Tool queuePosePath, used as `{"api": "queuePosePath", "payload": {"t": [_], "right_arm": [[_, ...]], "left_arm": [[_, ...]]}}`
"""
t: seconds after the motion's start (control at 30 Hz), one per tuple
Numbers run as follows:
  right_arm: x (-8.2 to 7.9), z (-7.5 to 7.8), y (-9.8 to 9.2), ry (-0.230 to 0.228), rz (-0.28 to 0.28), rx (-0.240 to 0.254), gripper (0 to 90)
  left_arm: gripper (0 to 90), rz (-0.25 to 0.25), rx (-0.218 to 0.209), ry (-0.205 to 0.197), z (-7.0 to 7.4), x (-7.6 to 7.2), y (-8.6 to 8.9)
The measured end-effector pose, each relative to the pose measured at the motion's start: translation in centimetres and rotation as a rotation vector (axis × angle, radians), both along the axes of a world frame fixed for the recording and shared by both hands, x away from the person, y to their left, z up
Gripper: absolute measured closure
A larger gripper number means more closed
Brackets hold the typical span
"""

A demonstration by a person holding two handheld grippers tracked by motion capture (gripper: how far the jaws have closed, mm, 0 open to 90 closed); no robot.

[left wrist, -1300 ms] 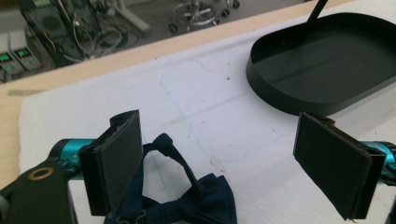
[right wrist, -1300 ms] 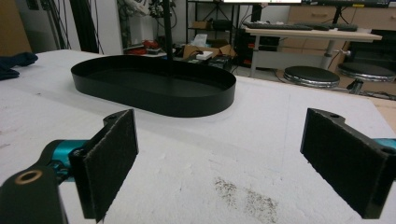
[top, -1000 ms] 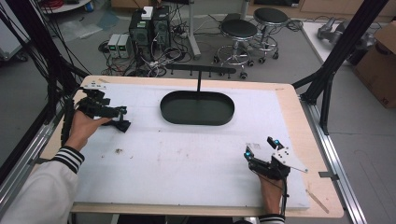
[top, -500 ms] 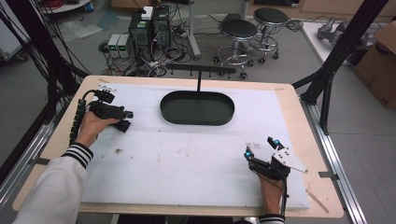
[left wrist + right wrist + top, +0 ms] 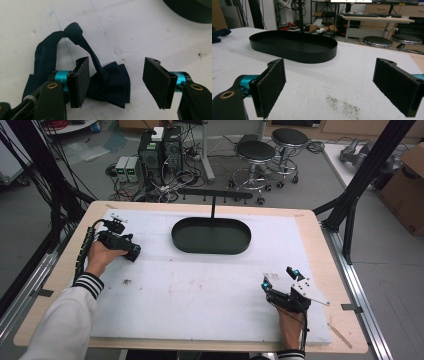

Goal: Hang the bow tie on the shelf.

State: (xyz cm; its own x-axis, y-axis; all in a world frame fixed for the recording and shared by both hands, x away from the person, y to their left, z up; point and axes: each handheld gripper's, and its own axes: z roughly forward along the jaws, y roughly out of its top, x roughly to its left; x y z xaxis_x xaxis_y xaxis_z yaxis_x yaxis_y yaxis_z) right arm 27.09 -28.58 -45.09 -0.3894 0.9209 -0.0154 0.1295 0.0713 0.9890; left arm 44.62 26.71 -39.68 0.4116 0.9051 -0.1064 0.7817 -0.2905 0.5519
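A dark navy cloth (image 5: 110, 85), knotted and folded like a bow tie, lies on the white mat at the table's left. My left gripper (image 5: 117, 82) hangs low over it, and its jaws have just been closing. Part of the cloth lies between them: the left pad (image 5: 81, 80) is at its edge, the right pad (image 5: 156, 83) stands clear. In the high view this left gripper (image 5: 132, 251) points toward the black oval tray (image 5: 175, 232). My right gripper (image 5: 279, 277) rests open near the front right, with nothing between the pads (image 5: 270, 87). From there the cloth (image 5: 219, 33) shows far off at the left.
The tray (image 5: 294, 51) sits at the back middle of the white mat (image 5: 200, 295), with a black post and hook rail (image 5: 212, 205) behind it. Wooden table edges (image 5: 60, 270) frame the mat. Stools (image 5: 255, 152) and computer boxes stand on the floor beyond.
My left hand has sunk toward the mat and shifted slightly right, bringing its gripper down over the cloth. The right gripper has not moved.
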Motion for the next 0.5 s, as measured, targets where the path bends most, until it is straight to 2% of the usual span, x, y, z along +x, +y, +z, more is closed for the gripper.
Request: {"api": "queuePosePath", "payload": {"t": [0.1, 0.5], "right_arm": [[0.00, 0.00, -0.01, -0.001, 0.000, 0.000, 10.2], [-0.02, -0.01, -0.09, -0.005, -0.003, 0.005, 10.2]], "left_arm": [[42.6, 0.008, 0.003, 0.022, -0.33, 0.16, 0.01], [54.0, 0.034, 0.037, 0.041, -0.75, 0.39, -0.35]]}}
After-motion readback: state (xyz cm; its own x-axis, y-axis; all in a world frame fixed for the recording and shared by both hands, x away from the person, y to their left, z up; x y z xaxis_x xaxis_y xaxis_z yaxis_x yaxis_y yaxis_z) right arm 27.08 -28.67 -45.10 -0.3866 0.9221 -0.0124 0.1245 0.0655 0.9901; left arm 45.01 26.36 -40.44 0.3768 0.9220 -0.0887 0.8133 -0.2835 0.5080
